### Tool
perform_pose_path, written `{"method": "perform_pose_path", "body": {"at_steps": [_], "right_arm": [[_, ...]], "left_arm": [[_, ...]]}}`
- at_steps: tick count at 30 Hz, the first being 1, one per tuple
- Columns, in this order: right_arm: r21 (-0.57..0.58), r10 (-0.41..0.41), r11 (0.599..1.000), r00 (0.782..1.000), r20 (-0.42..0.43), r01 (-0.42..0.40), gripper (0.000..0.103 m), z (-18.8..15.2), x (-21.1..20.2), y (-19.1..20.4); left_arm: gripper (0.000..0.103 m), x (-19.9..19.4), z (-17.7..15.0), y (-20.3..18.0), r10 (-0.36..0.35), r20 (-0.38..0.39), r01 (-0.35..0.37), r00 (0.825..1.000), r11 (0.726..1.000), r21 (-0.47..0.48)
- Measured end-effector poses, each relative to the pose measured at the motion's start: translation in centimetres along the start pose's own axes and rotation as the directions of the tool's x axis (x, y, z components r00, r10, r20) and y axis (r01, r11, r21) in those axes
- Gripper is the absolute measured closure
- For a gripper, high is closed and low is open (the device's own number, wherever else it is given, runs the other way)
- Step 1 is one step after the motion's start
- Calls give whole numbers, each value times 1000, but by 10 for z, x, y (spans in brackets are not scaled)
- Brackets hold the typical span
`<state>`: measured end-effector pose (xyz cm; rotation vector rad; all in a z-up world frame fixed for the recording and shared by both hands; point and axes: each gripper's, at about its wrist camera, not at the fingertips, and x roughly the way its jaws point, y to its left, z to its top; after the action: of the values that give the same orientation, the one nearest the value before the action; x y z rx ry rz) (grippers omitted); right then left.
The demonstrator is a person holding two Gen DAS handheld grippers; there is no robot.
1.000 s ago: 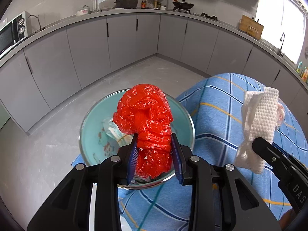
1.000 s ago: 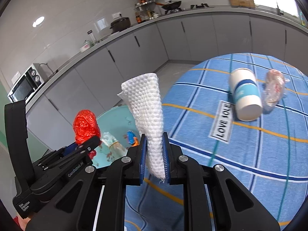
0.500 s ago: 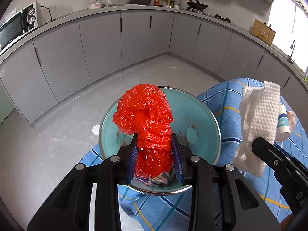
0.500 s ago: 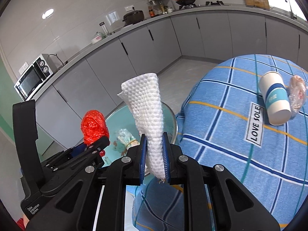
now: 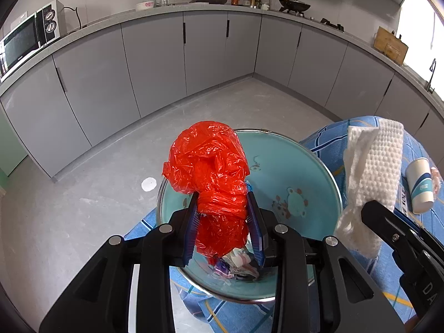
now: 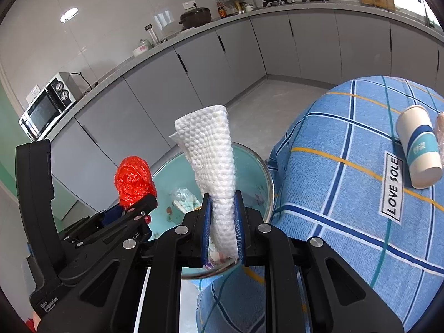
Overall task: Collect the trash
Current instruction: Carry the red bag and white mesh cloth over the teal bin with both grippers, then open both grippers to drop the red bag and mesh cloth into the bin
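With both loads poised above the basin for dropping, the left fingers clamp a red bag; the right fingers pinch a paper towel.

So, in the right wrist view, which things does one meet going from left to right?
White microwave oven → crumpled red plastic bag → white textured paper towel → black LOVE SOLE label → white and teal paper cup.
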<state>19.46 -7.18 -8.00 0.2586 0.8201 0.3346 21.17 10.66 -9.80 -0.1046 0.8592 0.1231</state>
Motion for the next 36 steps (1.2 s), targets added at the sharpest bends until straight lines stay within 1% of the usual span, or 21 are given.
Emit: {"method": "perform_pose_path", "body": {"at_steps": [9, 17, 22, 24, 25, 26, 28, 29, 33, 36], "right_arm": [[17, -21, 1000, 999, -45, 21, 86, 2, 27, 0], [29, -27, 999, 996, -82, 29, 86, 5, 48, 1], [35, -14, 999, 994, -104, 17, 84, 7, 60, 2], [39, 0, 999, 994, -108, 4, 79, 7, 62, 1], [42, 6, 999, 994, -108, -2, 73, 7, 62, 0], [47, 11, 999, 995, -104, -6, 70, 7, 60, -1], [50, 14, 999, 996, -87, -10, 68, 7, 56, -4], [49, 15, 999, 997, -80, -11, 68, 7, 54, -5], [50, 2, 999, 999, -41, 0, 68, 8, 41, -10], [36, -17, 999, 1000, -8, 17, 66, 8, 31, -11]], "left_arm": [[69, 22, 2, -3, 25, -34, -24, 999, 1000, 12], [70, 42, 3, -3, 33, -71, -31, 997, 999, 22], [69, 50, 2, 0, 47, -93, -45, 995, 999, 20], [68, 51, 2, 1, 57, -100, -55, 993, 998, 20], [64, 52, 1, 1, 60, -104, -59, 993, 998, 18], [57, 52, 1, 3, 65, -106, -64, 992, 998, 14], [46, 50, 1, 3, 78, -99, -77, 992, 997, 12], [42, 48, 1, 2, 86, -93, -85, 992, 996, 16], [37, 41, 3, 0, 87, -85, -86, 993, 996, 11], [27, 35, 2, -1, 92, -75, -91, 993, 996, 13]]}}
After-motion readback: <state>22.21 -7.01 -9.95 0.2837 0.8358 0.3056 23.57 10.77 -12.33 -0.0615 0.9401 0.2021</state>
